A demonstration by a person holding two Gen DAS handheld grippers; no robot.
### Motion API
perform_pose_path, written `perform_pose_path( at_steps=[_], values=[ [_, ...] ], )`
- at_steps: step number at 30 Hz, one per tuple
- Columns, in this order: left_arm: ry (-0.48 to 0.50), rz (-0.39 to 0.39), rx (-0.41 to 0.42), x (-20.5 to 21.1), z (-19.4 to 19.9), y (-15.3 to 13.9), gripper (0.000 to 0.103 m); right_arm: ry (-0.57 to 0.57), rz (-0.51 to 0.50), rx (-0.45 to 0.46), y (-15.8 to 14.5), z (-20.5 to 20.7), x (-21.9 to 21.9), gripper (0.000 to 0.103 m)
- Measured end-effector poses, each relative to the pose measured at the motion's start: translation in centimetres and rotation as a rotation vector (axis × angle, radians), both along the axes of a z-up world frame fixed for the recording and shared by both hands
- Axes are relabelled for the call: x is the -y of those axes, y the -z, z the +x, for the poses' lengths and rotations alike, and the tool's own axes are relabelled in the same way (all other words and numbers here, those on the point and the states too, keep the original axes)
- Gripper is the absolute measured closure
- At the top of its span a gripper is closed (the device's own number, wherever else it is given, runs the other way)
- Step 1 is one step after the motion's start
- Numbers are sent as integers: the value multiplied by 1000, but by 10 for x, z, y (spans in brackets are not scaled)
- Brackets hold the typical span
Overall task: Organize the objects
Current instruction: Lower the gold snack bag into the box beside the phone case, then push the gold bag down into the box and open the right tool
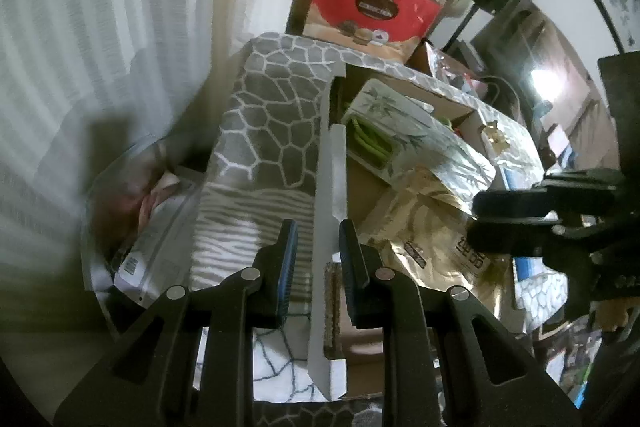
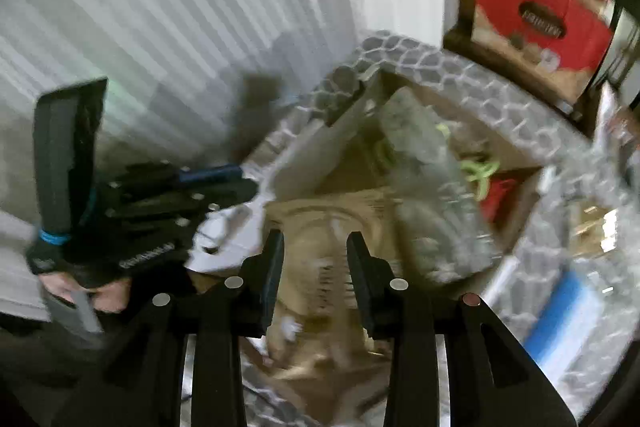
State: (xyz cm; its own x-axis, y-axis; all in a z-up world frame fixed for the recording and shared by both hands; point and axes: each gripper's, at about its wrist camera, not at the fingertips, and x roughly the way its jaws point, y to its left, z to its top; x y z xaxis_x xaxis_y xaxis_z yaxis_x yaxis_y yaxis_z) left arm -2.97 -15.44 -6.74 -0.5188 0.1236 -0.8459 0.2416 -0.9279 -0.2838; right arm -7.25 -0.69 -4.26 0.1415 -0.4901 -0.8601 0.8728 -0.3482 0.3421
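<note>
An open cardboard box [image 1: 362, 187] sits on a grey and white patterned cloth [image 1: 264, 115]. It holds a bamboo-print bag with green handles [image 1: 412, 131] and a gold foil bag [image 1: 432, 247]. My left gripper [image 1: 318, 239] is open, its jaws either side of the box's upright white flap [image 1: 330, 211]. My right gripper [image 2: 314, 263] is open above the gold bag [image 2: 316, 259], which lies between its fingers; the view is blurred. The right gripper shows at the right of the left wrist view [image 1: 540, 215], and the left gripper at the left of the right wrist view [image 2: 192, 191].
Red printed boxes [image 1: 372, 7] are stacked behind the cardboard box. White vertical blinds [image 1: 100, 27] fill the left. A clear bin with papers [image 1: 152, 227] sits left of the cloth. Clutter and a blue item [image 2: 560, 315] lie to the right.
</note>
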Motion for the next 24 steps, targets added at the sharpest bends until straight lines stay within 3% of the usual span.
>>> perform_pose_path(
  at_steps=[6,8,11,17,18,19,24],
  values=[
    [-5,11,-1,5,0,1,83,-1,69,-29,26,6,19,67],
    [-5,14,0,6,0,1,83,-7,63,7,31,5,21,50],
    [-6,17,-2,8,0,2,83,-73,34,48,34,14,22,46],
    [-12,30,-5,11,0,2,83,-237,9,-7,32,39,26,60],
    [-12,29,-6,11,0,2,83,-270,21,-19,35,44,25,63],
    [-11,28,-6,11,0,3,83,-289,31,-24,37,47,25,73],
    [-12,29,-6,11,0,3,83,-364,101,-133,49,64,24,82]
  ],
)
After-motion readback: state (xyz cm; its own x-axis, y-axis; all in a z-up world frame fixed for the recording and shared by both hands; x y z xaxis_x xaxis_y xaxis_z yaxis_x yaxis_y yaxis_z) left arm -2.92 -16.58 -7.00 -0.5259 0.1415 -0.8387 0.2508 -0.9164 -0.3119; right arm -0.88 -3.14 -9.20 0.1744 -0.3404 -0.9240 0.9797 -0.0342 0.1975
